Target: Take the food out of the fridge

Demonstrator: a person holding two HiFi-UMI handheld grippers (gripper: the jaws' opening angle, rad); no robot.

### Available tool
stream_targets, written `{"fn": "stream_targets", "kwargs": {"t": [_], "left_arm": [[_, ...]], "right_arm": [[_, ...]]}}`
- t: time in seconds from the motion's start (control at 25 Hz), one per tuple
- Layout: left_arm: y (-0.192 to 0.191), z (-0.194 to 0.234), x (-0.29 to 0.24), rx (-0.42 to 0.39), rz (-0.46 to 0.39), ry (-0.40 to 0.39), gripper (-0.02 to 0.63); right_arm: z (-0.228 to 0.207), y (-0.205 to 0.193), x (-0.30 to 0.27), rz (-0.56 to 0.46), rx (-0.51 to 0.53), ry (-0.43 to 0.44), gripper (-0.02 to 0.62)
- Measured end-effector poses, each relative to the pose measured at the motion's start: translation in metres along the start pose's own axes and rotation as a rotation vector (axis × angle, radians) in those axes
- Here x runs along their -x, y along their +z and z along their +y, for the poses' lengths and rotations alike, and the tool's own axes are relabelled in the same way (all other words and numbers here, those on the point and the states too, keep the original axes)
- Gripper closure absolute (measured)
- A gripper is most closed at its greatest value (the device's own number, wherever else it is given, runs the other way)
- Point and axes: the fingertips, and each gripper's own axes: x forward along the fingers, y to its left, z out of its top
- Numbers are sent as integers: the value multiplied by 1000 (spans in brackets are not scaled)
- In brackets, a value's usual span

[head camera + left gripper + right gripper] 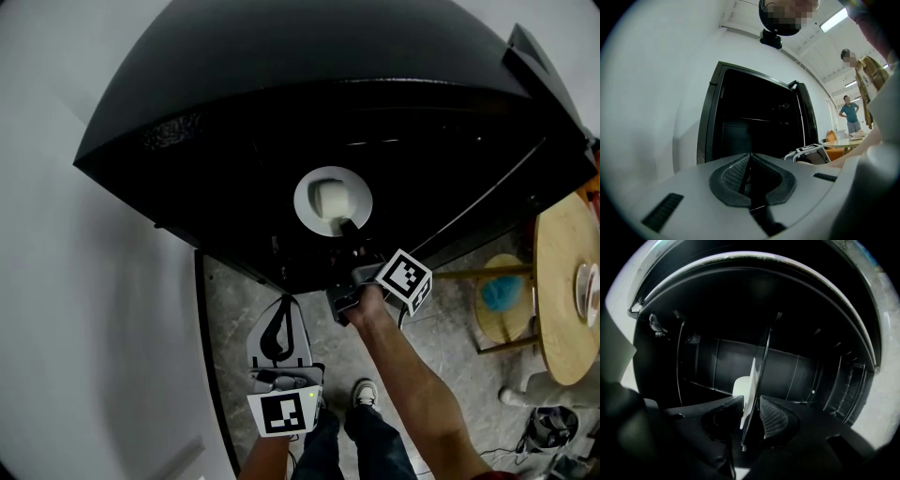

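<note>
Inside the open black fridge, a pale block of food sits on a white plate on a dark shelf, near the middle of the head view. The right gripper reaches in from about 5 o'clock of the plate, and its jaws are pinched on the plate's near rim. In the right gripper view the plate shows edge-on, a thin white sliver clamped between the two ribbed pads, with the food at 11 o'clock beyond them and the fridge's dark back wall behind.

The left gripper hangs outside the fridge, at about 7 o'clock of the plate, over the grey floor. In the left gripper view its jaws are pressed together with nothing between them, and they point toward the fridge's open front.

At 3 o'clock in the head view stands a round wooden table, with a small stool just beside it. The person's shoe shows at 6 o'clock.
</note>
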Motion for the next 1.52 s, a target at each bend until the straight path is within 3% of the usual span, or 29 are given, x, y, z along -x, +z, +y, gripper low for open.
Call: {"fn": "stream_targets", "kwargs": {"t": [0.24, 0.72, 1.52], "left_arm": [[-2, 1, 0, 0, 3, 3, 593], [-3, 2, 1, 2, 6, 3, 592], [0, -3, 3, -1, 0, 1, 594]], "right_arm": [[4, 2, 0, -21, 13, -7, 525], [4, 2, 2, -30, -41, -6, 540], [3, -1, 12, -15, -45, -14, 566]]}}
